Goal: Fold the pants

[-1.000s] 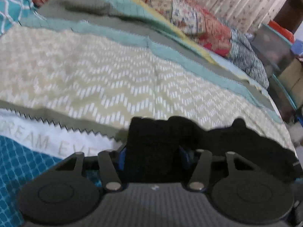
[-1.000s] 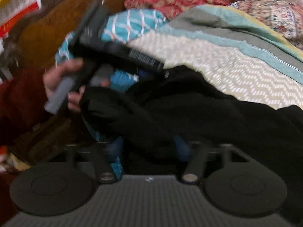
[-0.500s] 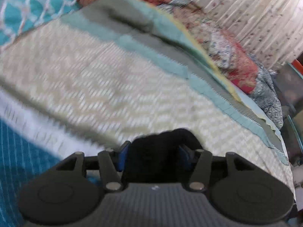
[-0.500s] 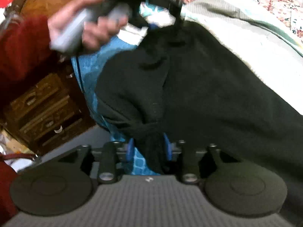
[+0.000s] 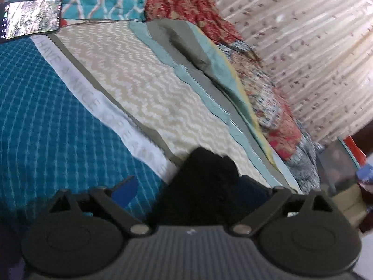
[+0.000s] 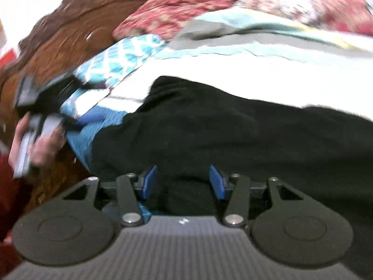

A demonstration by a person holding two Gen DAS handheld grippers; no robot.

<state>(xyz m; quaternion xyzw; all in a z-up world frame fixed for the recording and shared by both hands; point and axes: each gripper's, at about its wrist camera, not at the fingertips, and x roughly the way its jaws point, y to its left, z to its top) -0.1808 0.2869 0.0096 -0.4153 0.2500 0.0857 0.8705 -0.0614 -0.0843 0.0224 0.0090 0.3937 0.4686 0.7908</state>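
The black pants (image 6: 233, 135) lie across the bed, filling the lower right of the right wrist view. My right gripper (image 6: 183, 182) is open, its blue pads (image 6: 149, 182) spread on either side of a black fold. In the left wrist view a bunch of the pants (image 5: 205, 186) sits between my left gripper's (image 5: 193, 191) wide-open fingers; the left blue pad (image 5: 124, 190) stands clear of the cloth, the right one is hidden. The left gripper also shows in the right wrist view (image 6: 44, 107), held in a hand at the bed's left edge.
The bed has a teal checked sheet (image 5: 46, 121), a beige zigzag blanket (image 5: 151, 98) and patterned quilts (image 5: 268, 107) along the curtain. A phone (image 5: 30, 18) lies by the teal pillow. A carved wooden headboard (image 6: 70, 37) stands at the left.
Both grippers have opened and let go of the pants. The pants have dropped onto the bed. The left gripper has swung left toward the pillow end.
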